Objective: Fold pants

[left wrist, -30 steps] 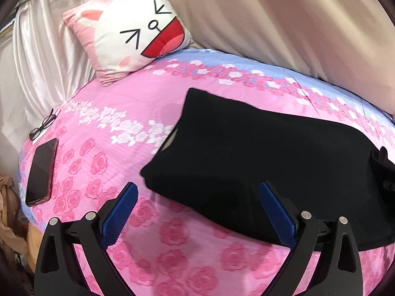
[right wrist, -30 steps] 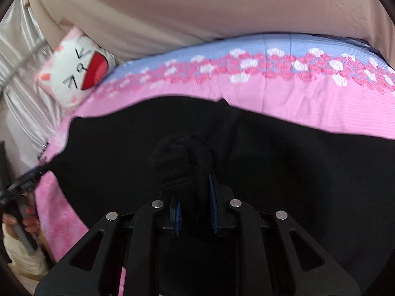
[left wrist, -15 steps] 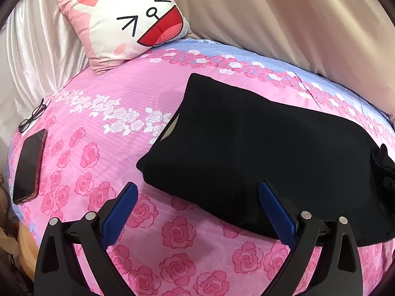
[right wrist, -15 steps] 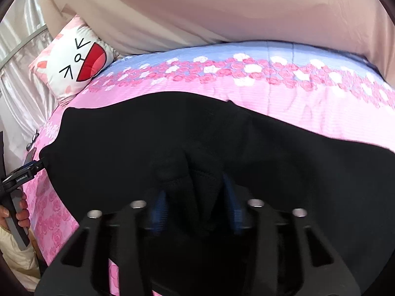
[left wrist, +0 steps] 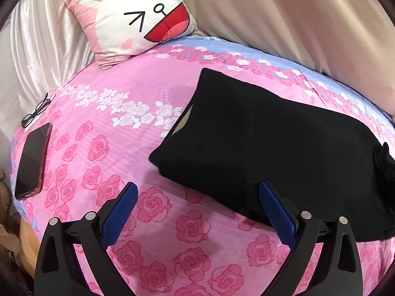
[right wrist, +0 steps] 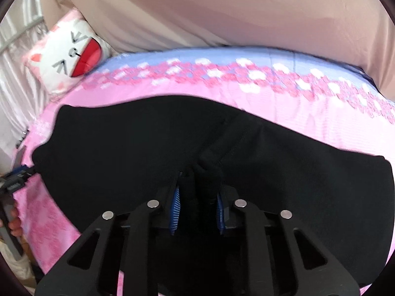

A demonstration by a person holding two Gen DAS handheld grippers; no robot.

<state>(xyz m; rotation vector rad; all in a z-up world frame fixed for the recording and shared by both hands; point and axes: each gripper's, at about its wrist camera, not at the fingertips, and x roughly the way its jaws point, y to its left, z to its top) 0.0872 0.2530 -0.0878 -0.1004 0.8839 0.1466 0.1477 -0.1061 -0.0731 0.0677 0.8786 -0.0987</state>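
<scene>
the black pants lie flat on the pink bed, the right gripper pinches a bunch of them, the left gripper is wide apart, so pulling could mess the fold.

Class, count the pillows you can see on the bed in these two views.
1: a pillow with a cartoon face, at the far left corner of the bed. Black pants may hide other things.
</scene>
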